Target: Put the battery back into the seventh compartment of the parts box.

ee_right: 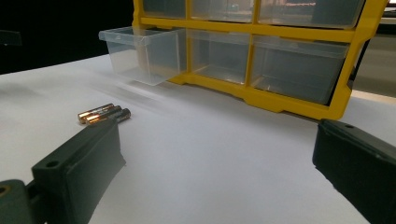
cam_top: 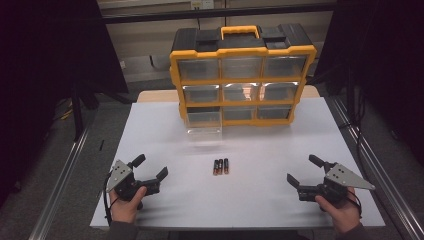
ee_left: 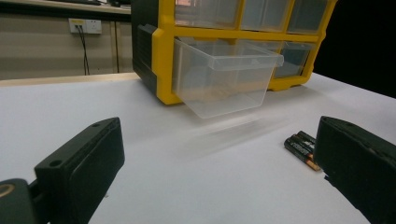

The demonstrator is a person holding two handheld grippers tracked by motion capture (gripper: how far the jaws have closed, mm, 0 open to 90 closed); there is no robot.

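A yellow and black organiser cabinet [cam_top: 242,75] with clear drawers stands at the back of the white table. Its bottom left drawer [cam_top: 204,124] is pulled out and looks empty [ee_left: 224,77] [ee_right: 140,53]. Three batteries [cam_top: 221,166] lie side by side at the table's middle [ee_left: 301,148] [ee_right: 103,114]. My left gripper [cam_top: 150,167] rests near the front left, jaws wide open, nothing between them [ee_left: 210,172]. My right gripper [cam_top: 304,170] rests near the front right, also open and empty [ee_right: 215,172]. Both point toward the batteries and the cabinet.
The white table top [cam_top: 150,135] has bare room on both sides of the batteries. Metal rails [cam_top: 65,170] run along the table's left and right sides. A wall socket [ee_left: 85,25] sits on the wall behind.
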